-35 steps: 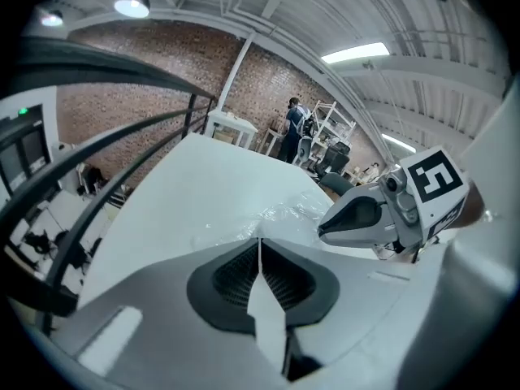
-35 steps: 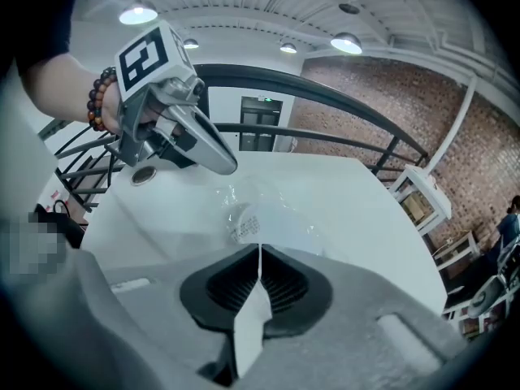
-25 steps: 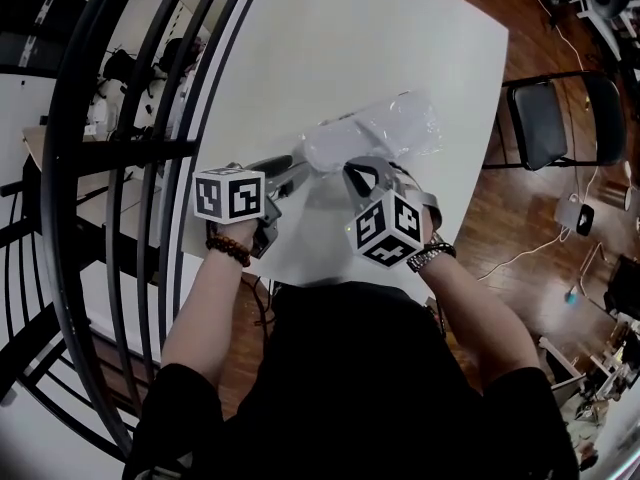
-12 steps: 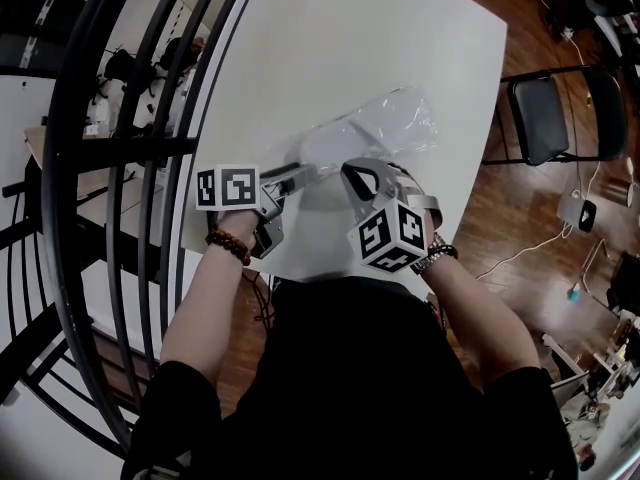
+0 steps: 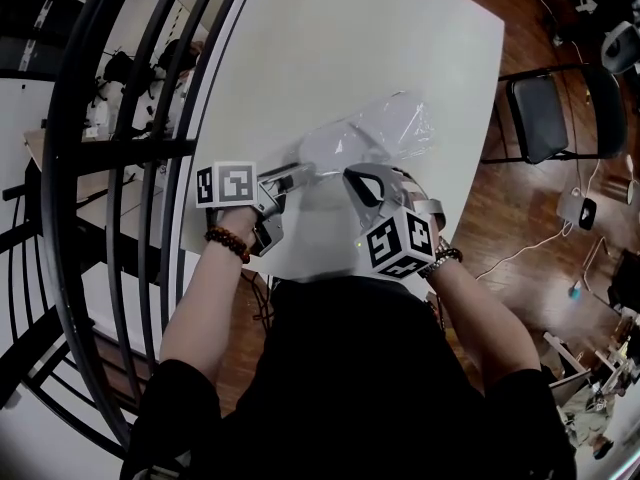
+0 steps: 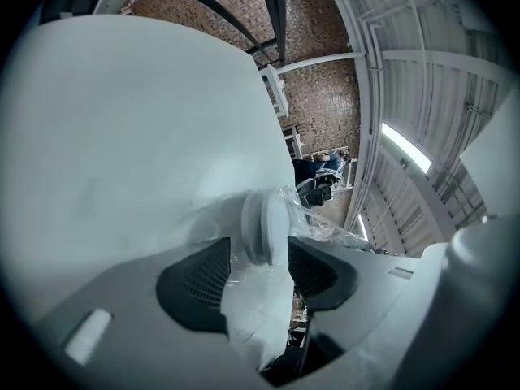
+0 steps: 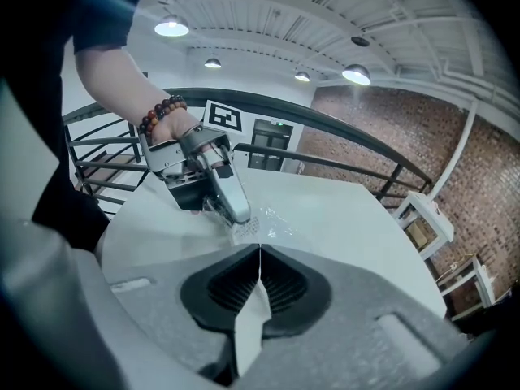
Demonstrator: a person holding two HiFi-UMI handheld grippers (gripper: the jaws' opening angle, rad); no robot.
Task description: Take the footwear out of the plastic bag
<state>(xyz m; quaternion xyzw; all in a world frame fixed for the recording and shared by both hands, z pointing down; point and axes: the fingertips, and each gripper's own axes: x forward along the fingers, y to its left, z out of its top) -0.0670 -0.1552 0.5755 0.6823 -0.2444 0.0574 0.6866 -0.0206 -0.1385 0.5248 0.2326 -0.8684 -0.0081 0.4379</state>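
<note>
Head view: the plastic bag (image 5: pixel 395 126) lies on the desk (image 5: pixel 330 38) just ahead of me, the white footwear (image 5: pixel 335 150) inside it, its near end nearer my left gripper (image 5: pixel 294 176). Left gripper view: my jaws have just been opening and stand wide, the film-wrapped end between them, unclamped. Right gripper view: my right gripper (image 7: pixel 258 275) pinches a thin fold of bag film; the left, I judge, should take the footwear.
</note>
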